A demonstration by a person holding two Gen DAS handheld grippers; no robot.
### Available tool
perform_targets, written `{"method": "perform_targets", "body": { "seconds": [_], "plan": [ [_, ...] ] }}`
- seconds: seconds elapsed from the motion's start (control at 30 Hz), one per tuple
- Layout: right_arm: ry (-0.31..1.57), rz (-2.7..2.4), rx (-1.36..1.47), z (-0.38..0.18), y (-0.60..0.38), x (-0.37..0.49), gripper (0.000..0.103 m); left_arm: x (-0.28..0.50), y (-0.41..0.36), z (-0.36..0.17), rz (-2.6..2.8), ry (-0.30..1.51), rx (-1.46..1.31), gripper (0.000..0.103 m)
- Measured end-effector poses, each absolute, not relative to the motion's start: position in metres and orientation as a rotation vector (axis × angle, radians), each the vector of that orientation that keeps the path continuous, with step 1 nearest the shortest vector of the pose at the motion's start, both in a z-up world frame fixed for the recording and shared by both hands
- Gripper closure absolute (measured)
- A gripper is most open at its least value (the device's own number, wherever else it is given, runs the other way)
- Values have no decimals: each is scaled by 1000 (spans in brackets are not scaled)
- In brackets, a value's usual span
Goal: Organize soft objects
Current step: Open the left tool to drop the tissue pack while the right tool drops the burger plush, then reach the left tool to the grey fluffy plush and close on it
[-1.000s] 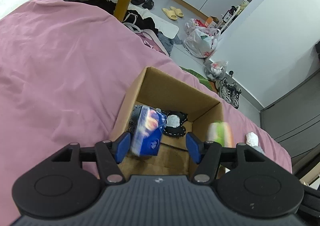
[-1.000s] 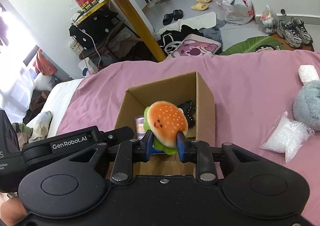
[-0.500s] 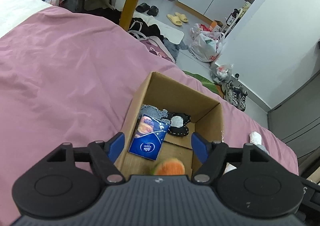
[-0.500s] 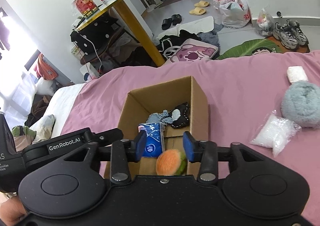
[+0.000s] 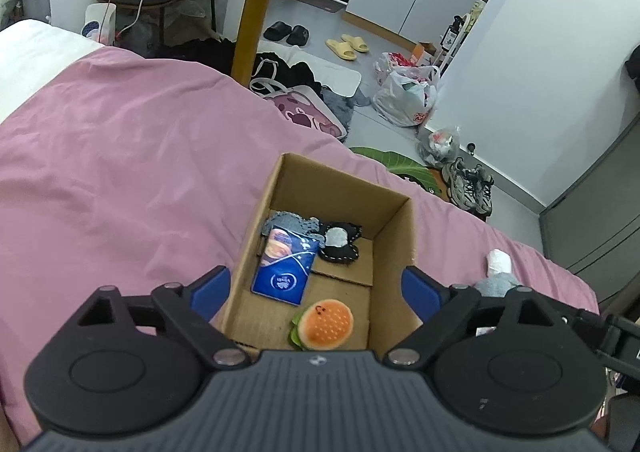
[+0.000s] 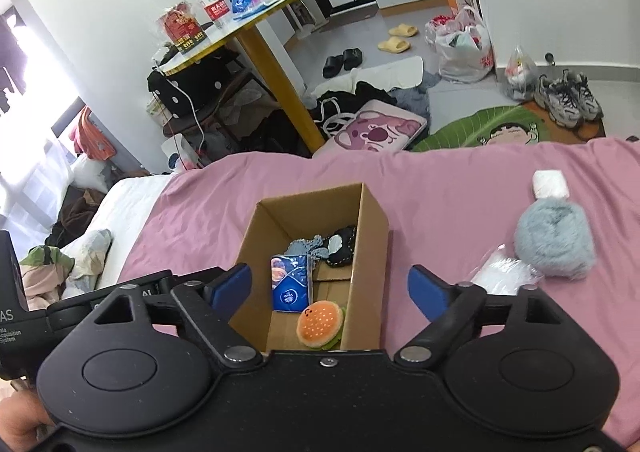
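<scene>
Left wrist view: the left gripper [image 5: 316, 288] hangs over the cardboard box [image 5: 394, 236], jaws spread wide and empty. Inside the box, the burger plush [image 5: 324, 325] lies at the near end, the blue tissue pack [image 5: 285, 266] just beyond it.

Right wrist view: the right gripper [image 6: 330, 288] also gapes, holding nothing. Right of the box [image 6: 374, 252] on the pink bedspread [image 6: 460, 188] rests a grey fluffy toy [image 6: 554, 240], with a clear plastic bag [image 6: 502, 272] touching it.

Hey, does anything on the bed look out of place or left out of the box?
Yes. A fluffy grey plush, a clear plastic bag and a white folded cloth lie on the pink bedspread, outside the cardboard box.
</scene>
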State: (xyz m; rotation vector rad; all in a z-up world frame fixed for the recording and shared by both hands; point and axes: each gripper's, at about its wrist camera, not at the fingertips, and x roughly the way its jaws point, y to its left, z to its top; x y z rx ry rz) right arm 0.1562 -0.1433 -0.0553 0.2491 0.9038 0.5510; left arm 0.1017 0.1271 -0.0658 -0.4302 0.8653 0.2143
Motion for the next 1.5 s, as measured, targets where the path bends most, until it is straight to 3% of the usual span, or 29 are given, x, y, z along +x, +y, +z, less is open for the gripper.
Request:
{"method": "perform_targets", "body": {
  "seconds": [0.33,1.5],
  "plan": [
    [868,536,231,-38,-178,151,0,91,106,-43,217,809,-398,1],
    [827,525,209,-33,-265,160,0,87,15,-29,215,808,-281,1]
  ]
}}
